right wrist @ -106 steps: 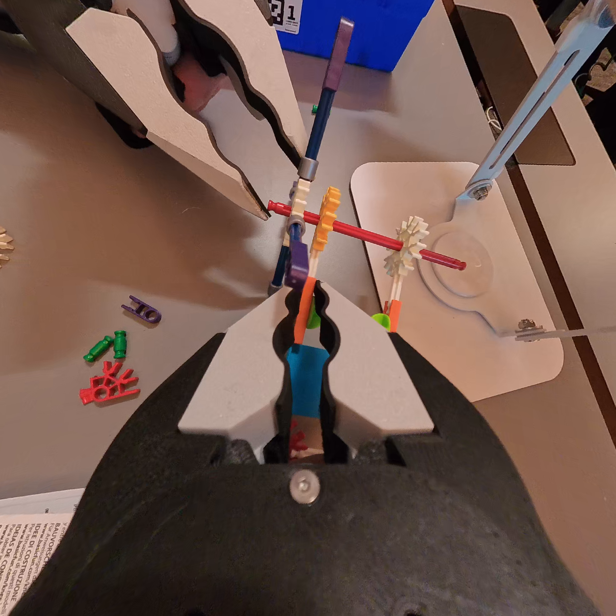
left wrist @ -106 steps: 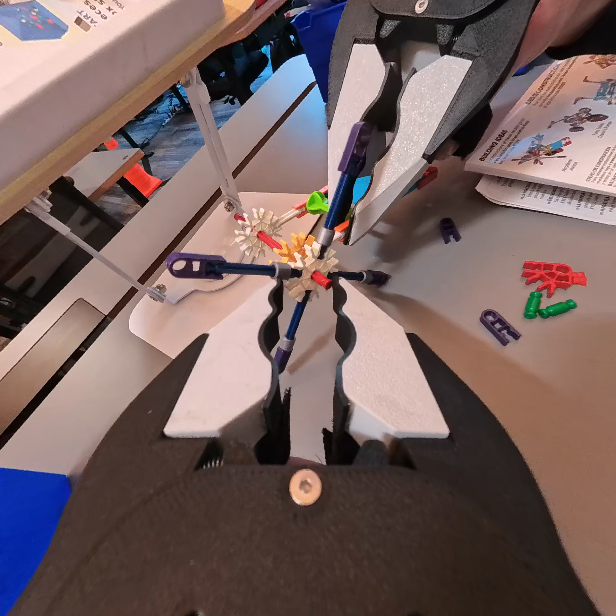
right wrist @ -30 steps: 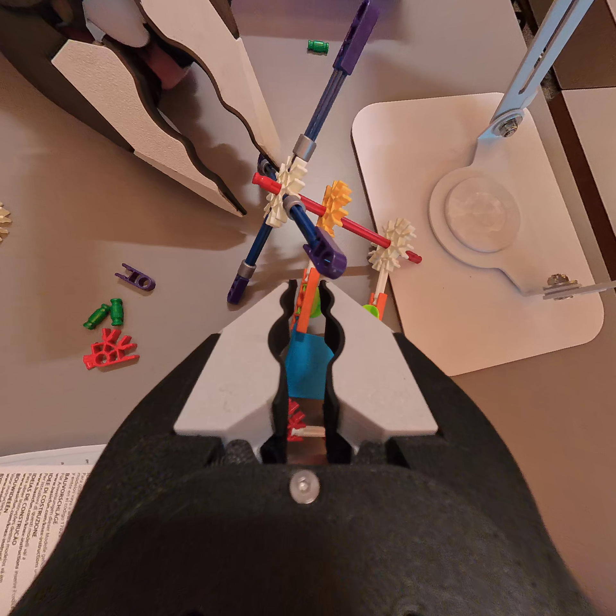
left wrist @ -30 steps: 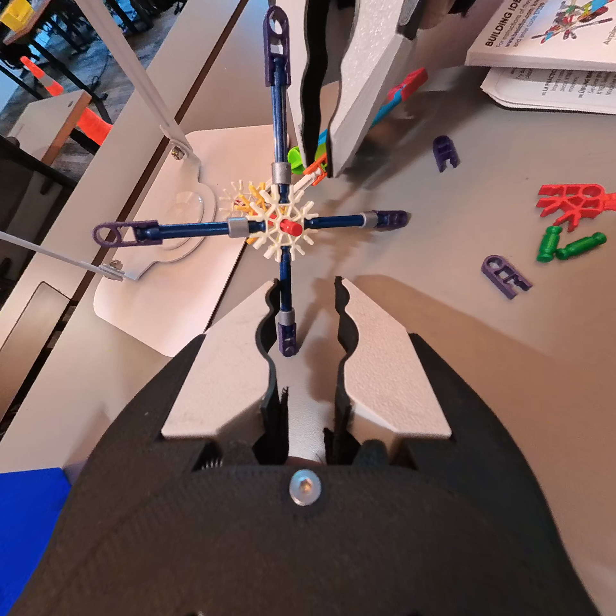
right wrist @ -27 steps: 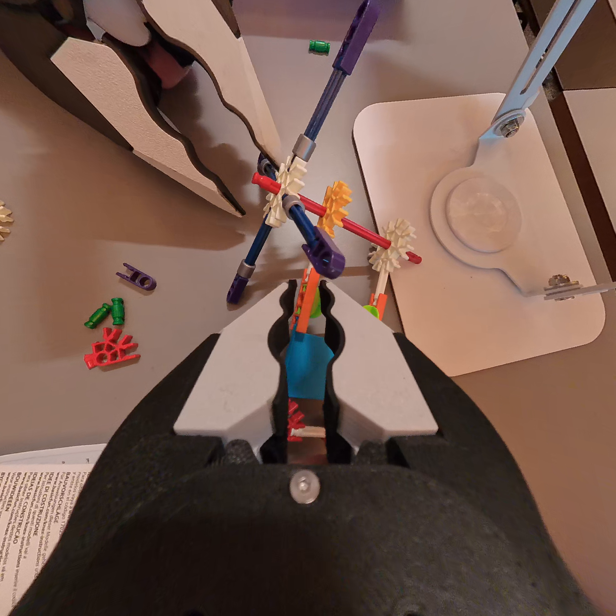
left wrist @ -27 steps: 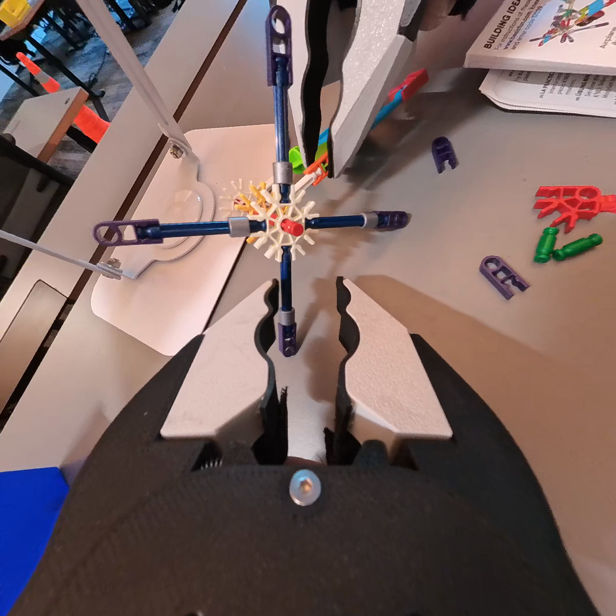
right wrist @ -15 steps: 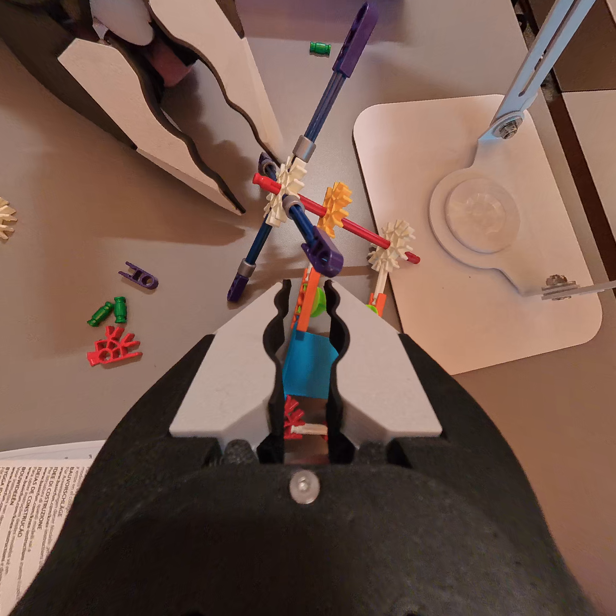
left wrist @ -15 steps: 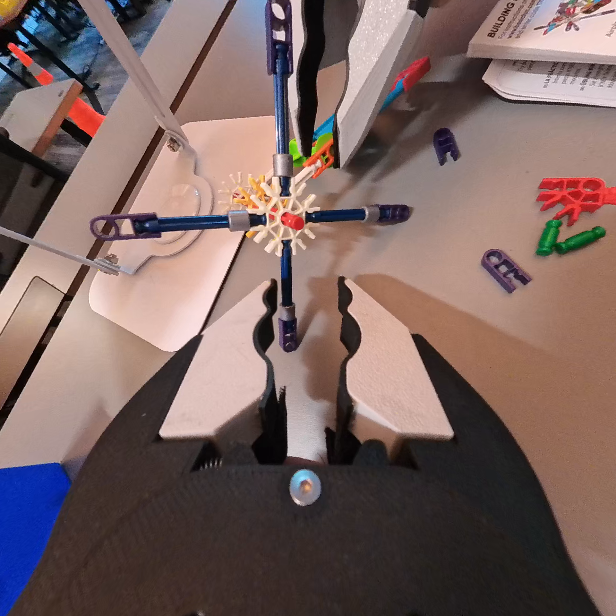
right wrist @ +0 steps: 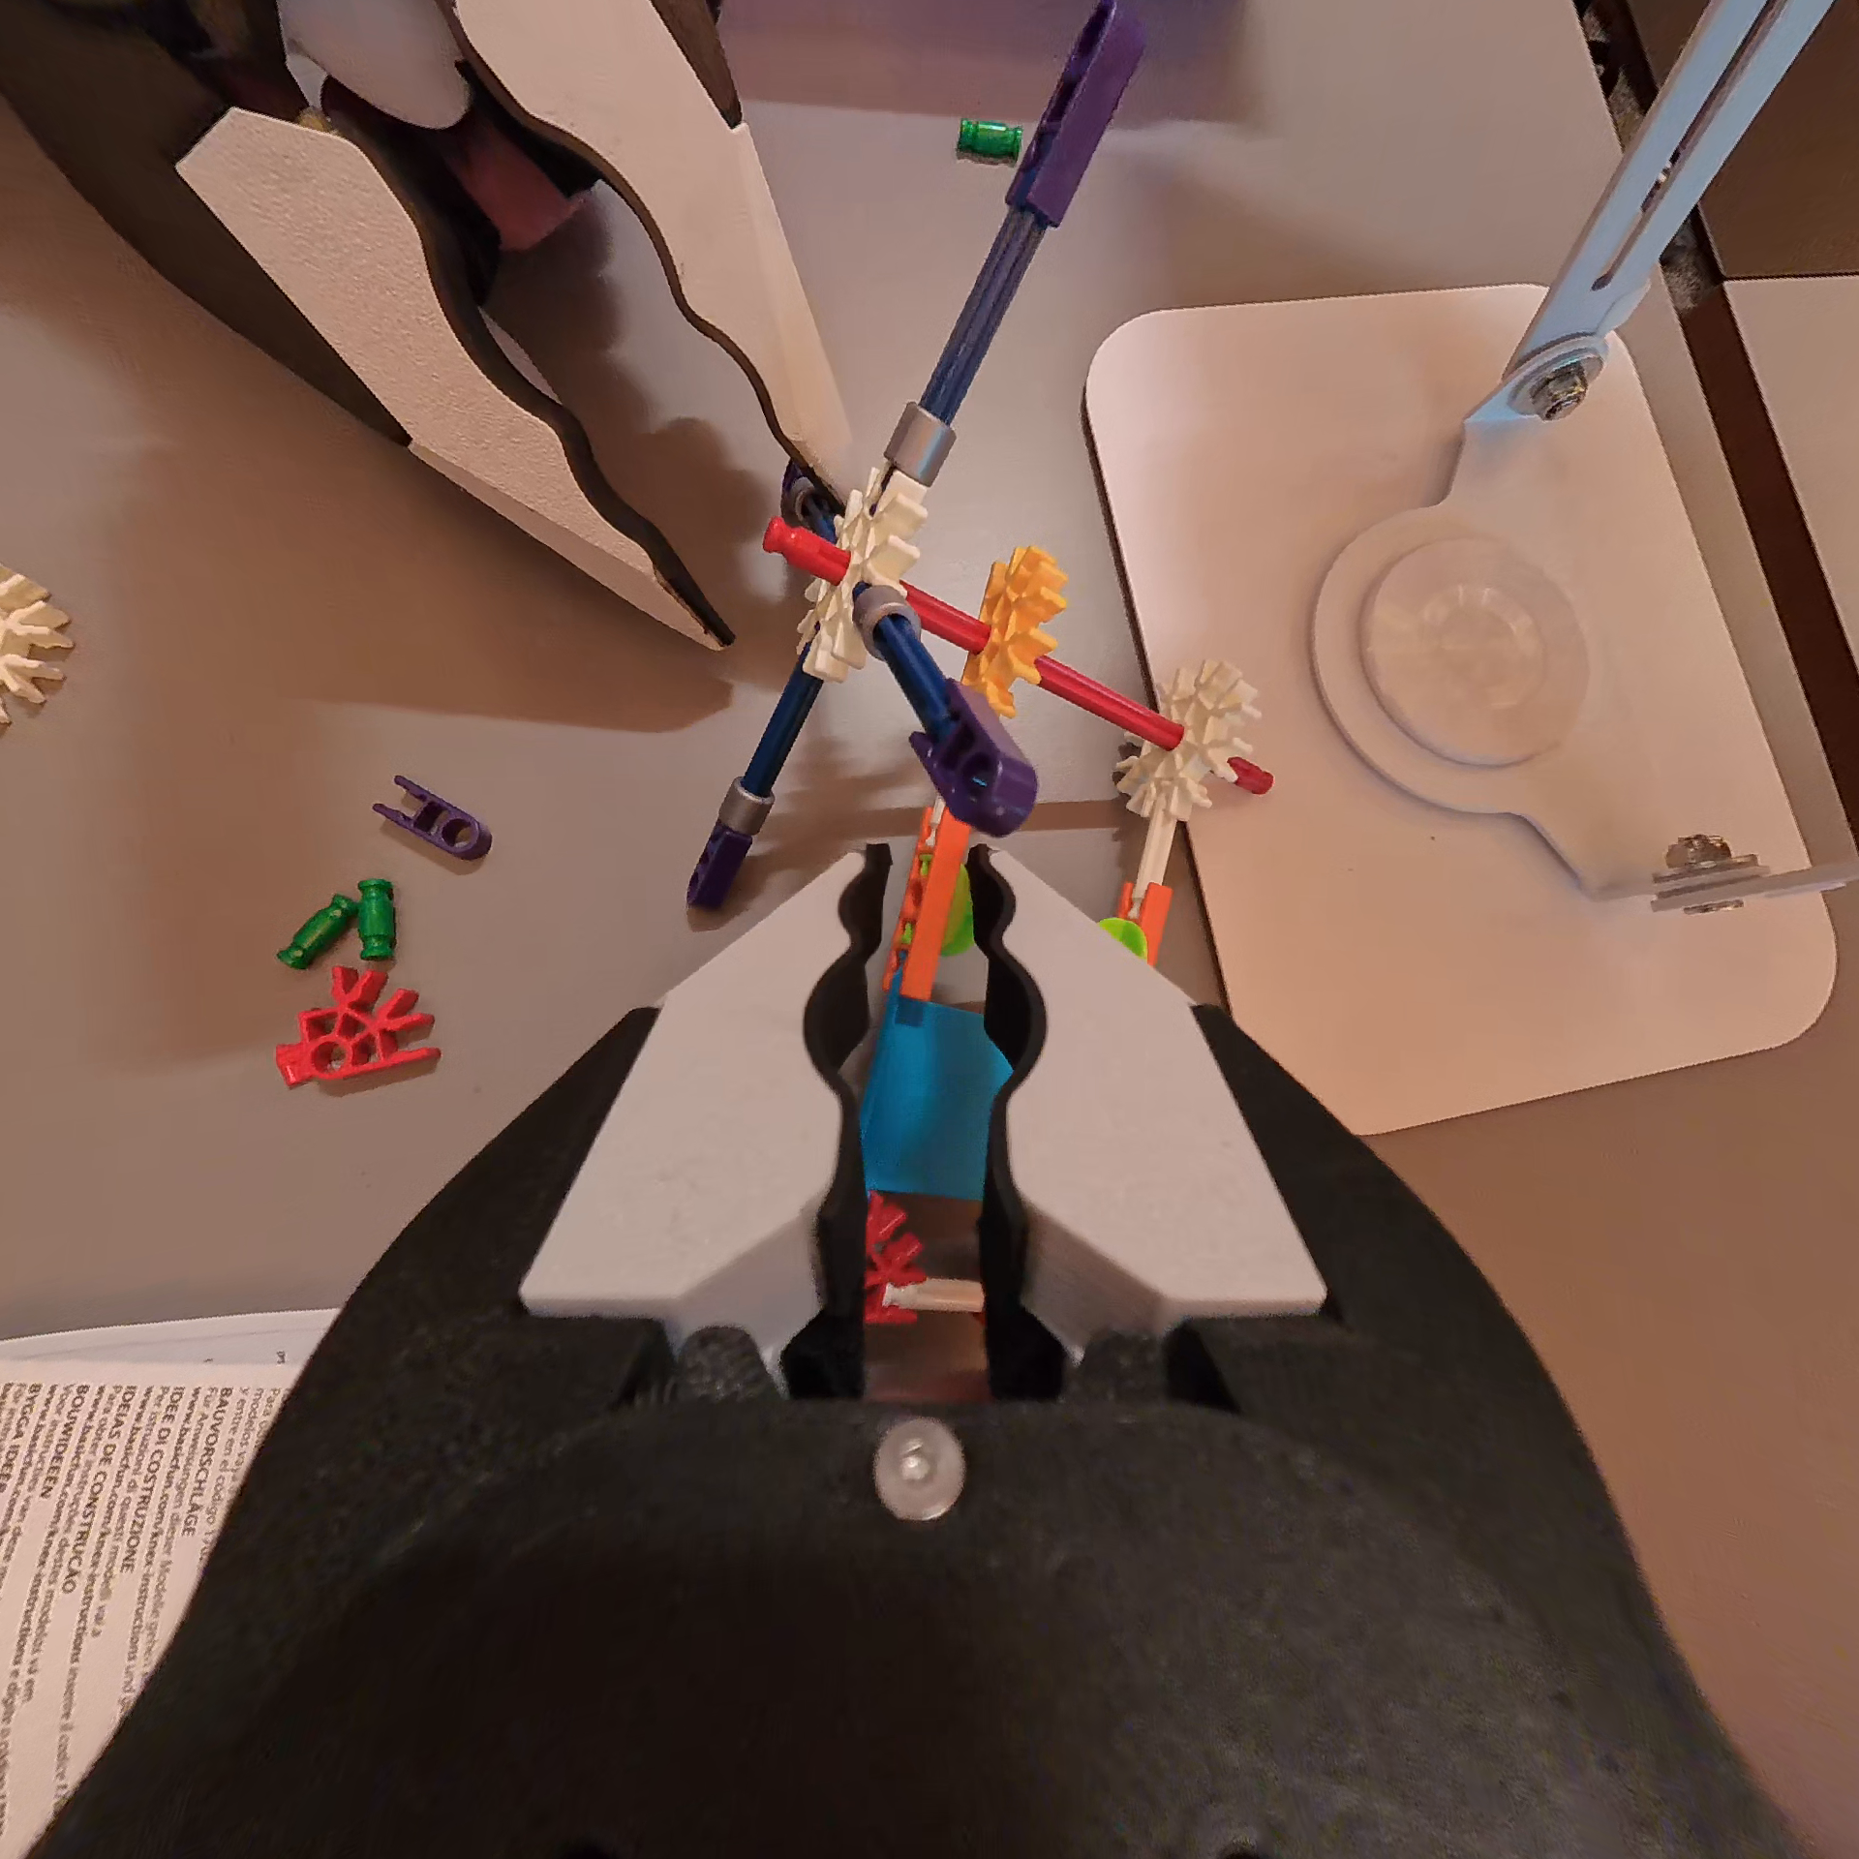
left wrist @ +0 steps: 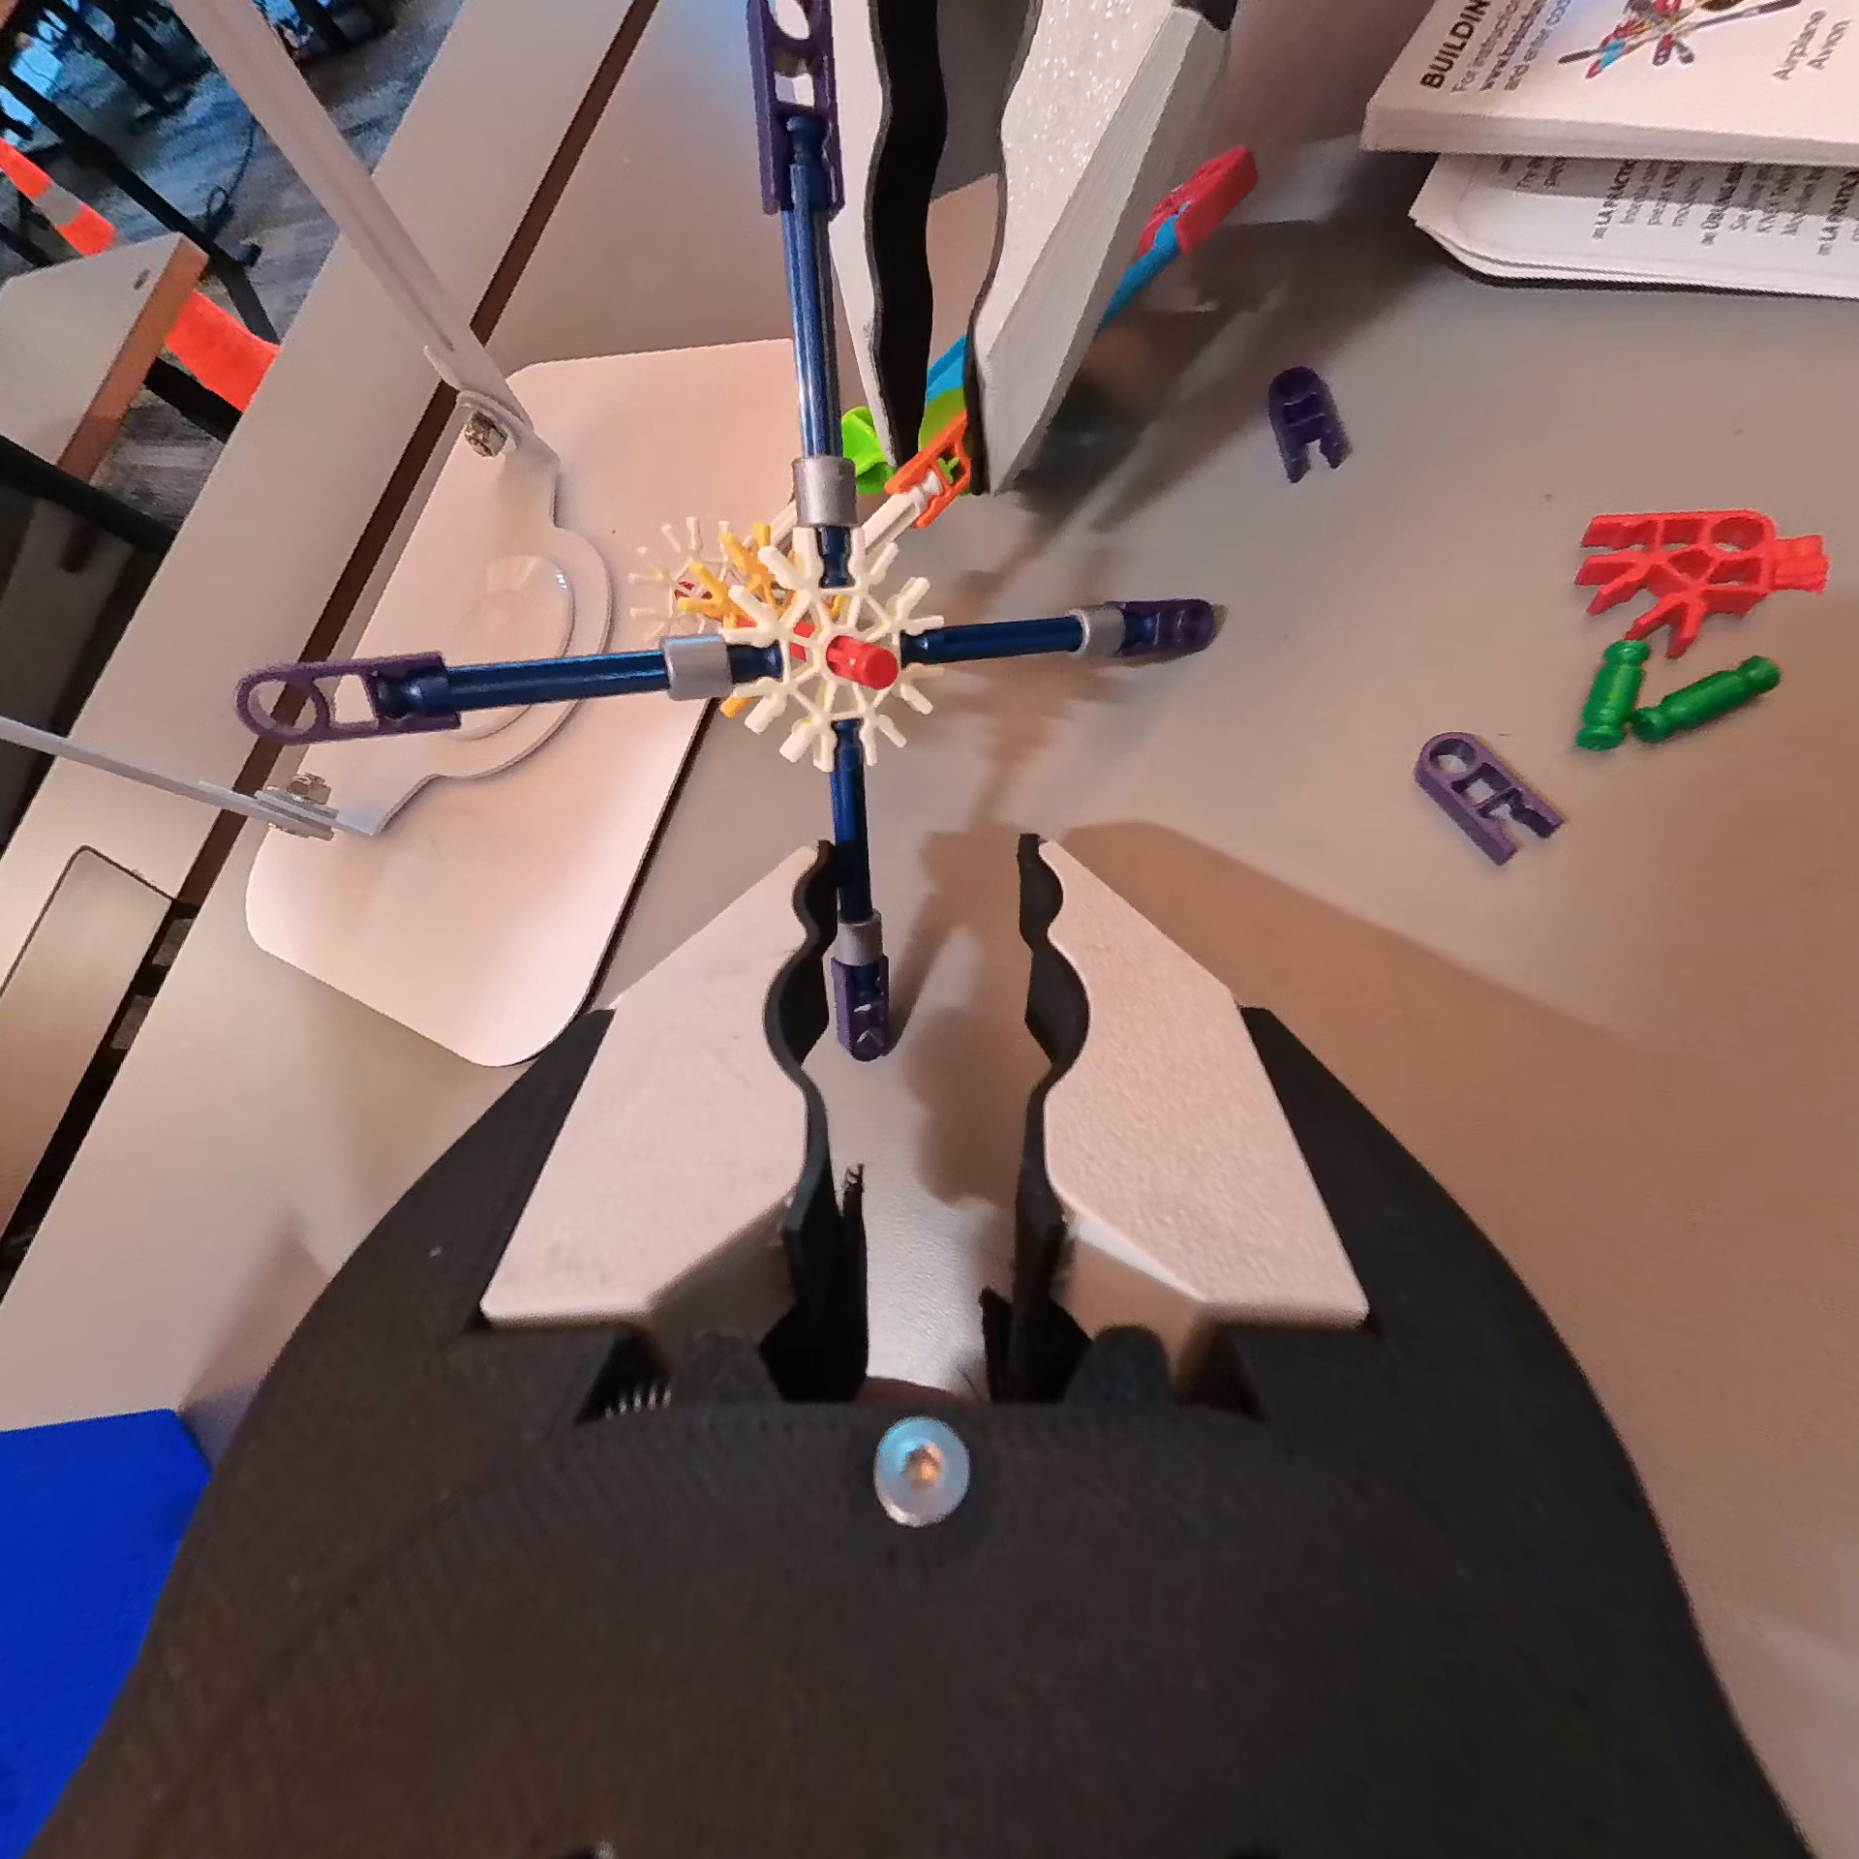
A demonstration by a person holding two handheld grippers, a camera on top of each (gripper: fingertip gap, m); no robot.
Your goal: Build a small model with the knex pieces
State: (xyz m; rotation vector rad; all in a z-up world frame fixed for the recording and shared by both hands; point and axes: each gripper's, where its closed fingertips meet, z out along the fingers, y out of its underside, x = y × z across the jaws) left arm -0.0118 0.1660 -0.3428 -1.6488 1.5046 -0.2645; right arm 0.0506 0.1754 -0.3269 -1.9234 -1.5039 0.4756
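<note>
Right gripper first: jaws closed down on the orange-and-blue base of a toy windmill, pinched between the wavy inner edges, a red piece tucked deep in the gap. Just past the tips, a red axle running slantwise through a white snowflake hub, a yellow hub and a second white hub. Four blue rods with purple caps fanning out from the first hub like a propeller.

Over to the left gripper: jaws parted, gripping nothing. Lowest blue rod hanging down into the gap, close against the left jaw; contact cannot be told. Purple cap at its end sitting between the jaws, above the table. Propeller face-on here, red axle tip dead centre.

Further out on the table: loose purple clip, two green pegs, red flat connector, another purple clip. Printed booklets at the far right. White stand base to the left with metal arms bolted on. Spare white snowflake hub at the left edge of the right wrist view, single green peg far up top.
</note>
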